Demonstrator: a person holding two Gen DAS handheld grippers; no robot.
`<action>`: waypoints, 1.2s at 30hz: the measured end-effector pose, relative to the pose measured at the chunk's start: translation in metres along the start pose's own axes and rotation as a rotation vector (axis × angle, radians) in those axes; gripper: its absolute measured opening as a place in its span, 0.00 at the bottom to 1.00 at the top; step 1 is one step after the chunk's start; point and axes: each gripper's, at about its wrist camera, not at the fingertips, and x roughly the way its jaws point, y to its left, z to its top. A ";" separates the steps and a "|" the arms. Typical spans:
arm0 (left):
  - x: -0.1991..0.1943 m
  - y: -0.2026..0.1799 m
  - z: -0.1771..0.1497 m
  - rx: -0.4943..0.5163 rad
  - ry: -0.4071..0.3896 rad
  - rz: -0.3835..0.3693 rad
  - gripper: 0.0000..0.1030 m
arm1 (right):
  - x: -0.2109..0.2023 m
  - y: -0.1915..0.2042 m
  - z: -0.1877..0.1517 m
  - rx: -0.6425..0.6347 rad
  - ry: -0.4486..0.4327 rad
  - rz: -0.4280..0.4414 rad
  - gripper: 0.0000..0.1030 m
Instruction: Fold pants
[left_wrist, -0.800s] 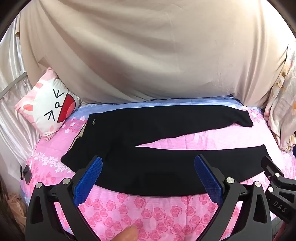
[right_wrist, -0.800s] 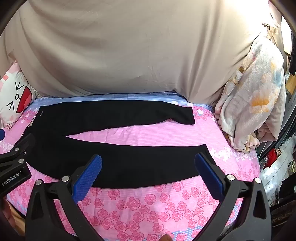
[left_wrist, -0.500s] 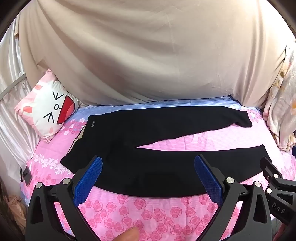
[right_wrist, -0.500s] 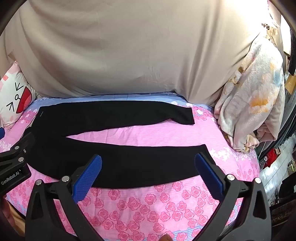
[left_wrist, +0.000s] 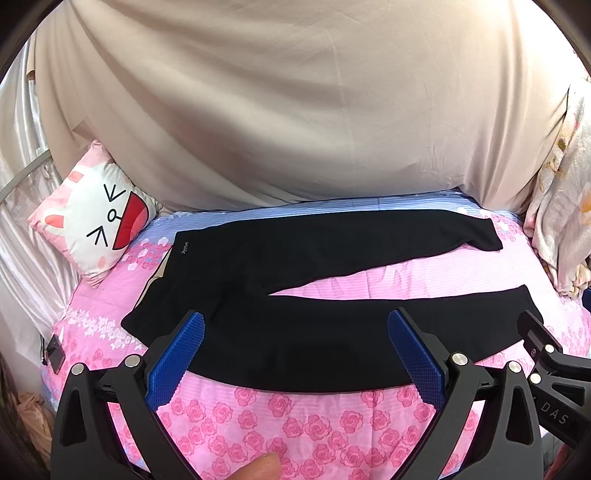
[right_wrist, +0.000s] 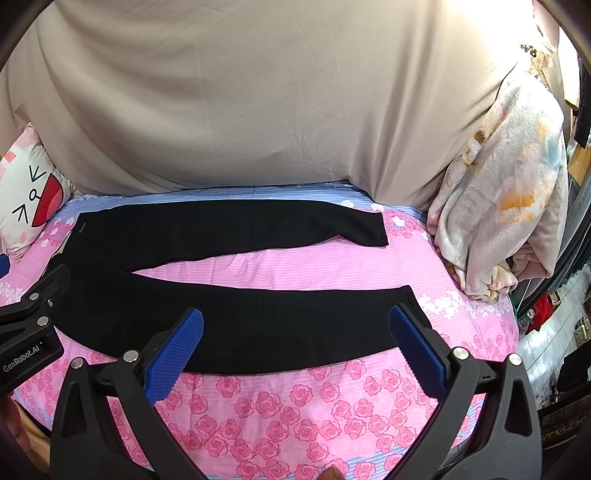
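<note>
the black pants (left_wrist: 295, 295) lie flat and unfolded on the bed (left_wrist: 295, 424), on a pink rose-print sheet, with the waistband toward 9 o'clock and both legs running out toward 3 o'clock. the legs are spread apart in a narrow v, pink sheet showing between them.

in the left wrist view the left tool (left_wrist: 295, 347) hangs above the near leg with its jaws spread wide and nothing between the blue pads (left_wrist: 177, 354). the pants sit at 12 o'clock from it, the near hem edge just beyond the pad tips, the crotch a little to 11 o'clock and the waistband further out at 10 o'clock. part of the right tool (left_wrist: 546, 354) shows at 3 o'clock, over the near leg's cuff end.

in the right wrist view the right tool (right_wrist: 295, 343) is also spread wide and empty, hanging over the near leg; the cuff of that leg lies by its 1 o'clock pad, and the far leg (right_wrist: 240, 229) lies beyond at 12 o'clock. the left tool (right_wrist: 33, 317) shows at 9 o'clock, over the waist end.

a cartoon-face pillow (left_wrist: 92, 221) leans at 10 o'clock of the pants, a beige cloth (left_wrist: 295, 110) hangs behind the bed at 12 o'clock, and a bunched floral blanket (right_wrist: 502, 192) is piled at 2 o'clock. a fingertip (left_wrist: 258, 467) shows at 6 o'clock in the left view.
</note>
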 end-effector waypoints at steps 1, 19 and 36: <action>0.000 0.000 0.000 -0.001 0.001 0.001 0.95 | 0.000 0.000 0.000 0.000 0.001 0.001 0.96; -0.002 0.003 -0.002 -0.002 0.000 0.007 0.95 | 0.000 0.004 0.000 0.003 -0.001 0.003 0.96; -0.001 0.006 -0.001 -0.005 0.000 -0.001 0.95 | 0.002 0.007 0.000 0.006 -0.001 -0.001 0.96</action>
